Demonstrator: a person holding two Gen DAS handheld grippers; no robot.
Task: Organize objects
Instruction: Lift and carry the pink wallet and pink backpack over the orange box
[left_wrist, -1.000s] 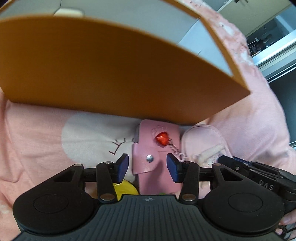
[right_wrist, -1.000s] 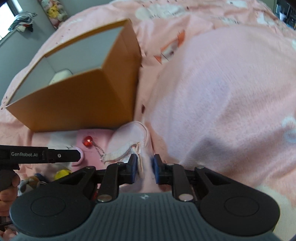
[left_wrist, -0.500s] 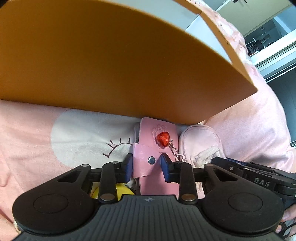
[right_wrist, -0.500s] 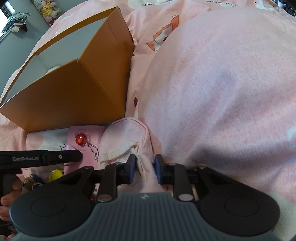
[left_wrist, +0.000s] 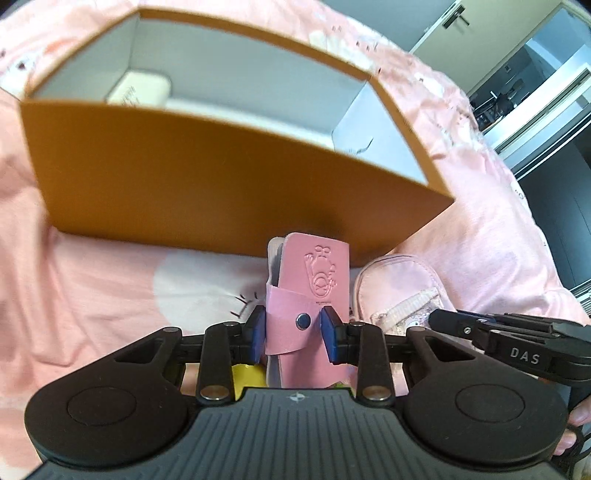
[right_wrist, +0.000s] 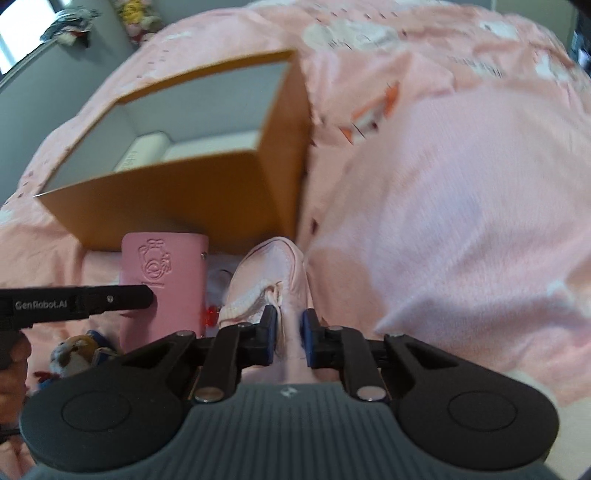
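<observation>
Clearly the left gripper pinched the pink case below the orange box, the right gripper clamped the pink pouch; either (soft, slippery) might snag the box wall.

Count, both wrist views:

- Box: 1, orange, open top, at 12 o'clock in the left view, 10 o'clock in the right view.
- Item inside box: 1, cream, at the far left corner, 11 o'clock.
- Case: 1, pink, snap strap, centre of the left view.
- Pouch: 1, pale pink, zipped, centre of the right view.
- Red charm: 1, between case and pouch.
- Plush toy: 1, at 8 o'clock in the right view.
- Yellow item: 1, mostly hidden, 6 o'clock in the left view.
- Grippers: 2, left gripper and right gripper.
- Blanket: 1, pink.
</observation>
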